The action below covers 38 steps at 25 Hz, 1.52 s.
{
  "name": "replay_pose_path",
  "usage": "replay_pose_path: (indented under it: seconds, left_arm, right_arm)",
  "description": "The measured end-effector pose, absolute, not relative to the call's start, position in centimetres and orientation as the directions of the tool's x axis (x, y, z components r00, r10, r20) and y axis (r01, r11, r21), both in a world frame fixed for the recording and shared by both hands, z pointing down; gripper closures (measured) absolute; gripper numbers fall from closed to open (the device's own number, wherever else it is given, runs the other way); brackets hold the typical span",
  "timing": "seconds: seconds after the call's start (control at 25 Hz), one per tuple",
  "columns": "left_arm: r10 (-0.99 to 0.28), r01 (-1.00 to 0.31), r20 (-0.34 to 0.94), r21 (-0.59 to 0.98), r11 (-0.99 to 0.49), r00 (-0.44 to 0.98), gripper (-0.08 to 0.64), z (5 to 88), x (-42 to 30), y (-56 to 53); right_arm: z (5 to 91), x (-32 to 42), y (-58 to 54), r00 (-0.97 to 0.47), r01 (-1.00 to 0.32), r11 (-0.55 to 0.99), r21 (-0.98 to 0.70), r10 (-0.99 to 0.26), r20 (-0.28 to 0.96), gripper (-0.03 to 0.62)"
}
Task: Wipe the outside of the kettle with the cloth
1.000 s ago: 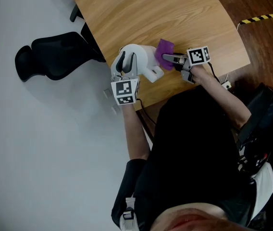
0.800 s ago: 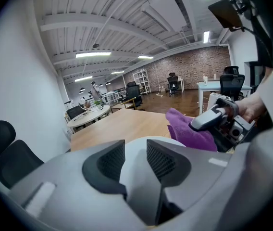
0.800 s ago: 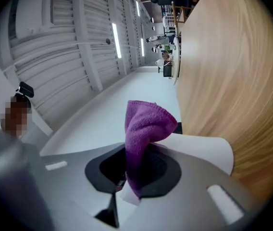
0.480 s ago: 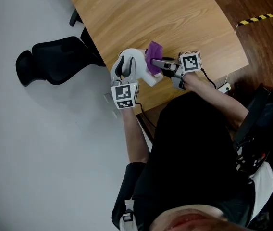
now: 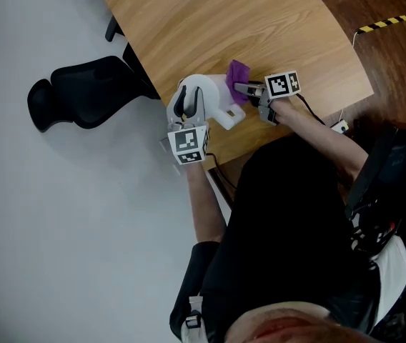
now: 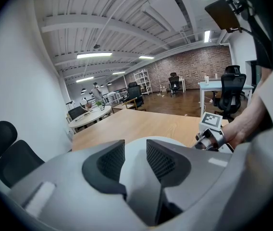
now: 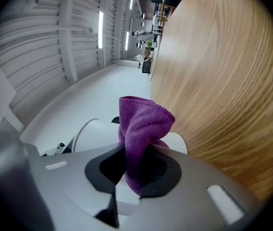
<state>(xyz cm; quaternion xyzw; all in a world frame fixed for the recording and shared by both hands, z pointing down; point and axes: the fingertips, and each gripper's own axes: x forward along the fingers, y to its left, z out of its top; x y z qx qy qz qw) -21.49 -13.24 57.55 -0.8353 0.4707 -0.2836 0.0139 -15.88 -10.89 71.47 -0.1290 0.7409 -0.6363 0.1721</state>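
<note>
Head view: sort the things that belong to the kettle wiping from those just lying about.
In the job: white plastic kettle, held by the left gripper; purple cloth, clamped in the right gripper; light wooden table under them.
Lying about: black office chair; yellow-and-black striped floor tape.

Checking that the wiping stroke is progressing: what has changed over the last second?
The right hand-held gripper, shut on the purple cloth, slid the cloth leftward in the head view onto the white kettle, then drew it back right to the kettle's edge. Nothing was grasped or released. The left hand-held gripper stays clamped on the kettle, which has not shifted.
</note>
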Motion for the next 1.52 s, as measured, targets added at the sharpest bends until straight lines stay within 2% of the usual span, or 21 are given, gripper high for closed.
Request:
replay_pose_path:
  seconds: [0.24,0.48,0.92,1.04,1.2,1.28,1.4,1.44,1.52]
  left_arm:
    - [-0.802,-0.778,0.447,-0.300,-0.552,0.397,0.452,57.1,-21.5,-12.7]
    - [-0.808,-0.778,0.436,-0.308,-0.548,0.397,0.454,56.7,-21.3,-12.6]
    - [-0.806,-0.780,0.449,-0.307,-0.545,0.386,0.457,58.0,-22.0,-13.4]
    - [-0.806,-0.802,0.462,-0.281,-0.528,0.369,0.451,58.3,-22.3,-13.6]
    - [-0.839,-0.892,0.479,-0.216,-0.397,0.258,0.424,58.3,-24.9,-13.6]
    - [-0.850,-0.921,0.477,-0.182,-0.343,0.222,0.409,58.3,-25.8,-13.7]
    - [-0.843,-0.935,0.484,-0.125,-0.331,0.234,0.393,58.4,-25.7,-14.1]
    - [-0.837,-0.935,0.490,-0.111,-0.338,0.244,0.392,58.4,-25.4,-14.2]
    - [-0.819,-0.931,0.511,-0.087,-0.353,0.263,0.390,58.7,-24.8,-14.4]
  right_arm:
    - [76.8,-16.4,-10.8,-0.921,-0.096,0.061,-0.994,-0.384,0.065,0.538]
    - [79.1,-16.5,-11.2,-0.917,-0.188,0.012,-0.982,-0.360,0.171,0.537]
    - [80.7,-17.2,-11.6,-0.923,-0.201,-0.002,-0.980,-0.335,0.190,0.538]
    - [79.3,-16.5,-12.0,-0.920,-0.115,-0.022,-0.993,-0.375,0.115,0.537]
    - [70.5,-14.4,-12.9,-0.888,0.079,0.045,-0.996,-0.451,-0.091,0.538]
    - [66.0,-13.3,-12.8,-0.871,0.145,0.039,-0.989,-0.470,-0.147,0.538]
    - [59.9,-12.5,-14.2,-0.835,0.222,0.320,-0.921,-0.426,-0.349,0.537]
    - [58.6,-12.7,-14.4,-0.829,0.238,0.379,-0.895,-0.401,-0.390,0.537]
    - [57.9,-13.5,-14.4,-0.834,0.246,0.403,-0.882,-0.375,-0.404,0.537]
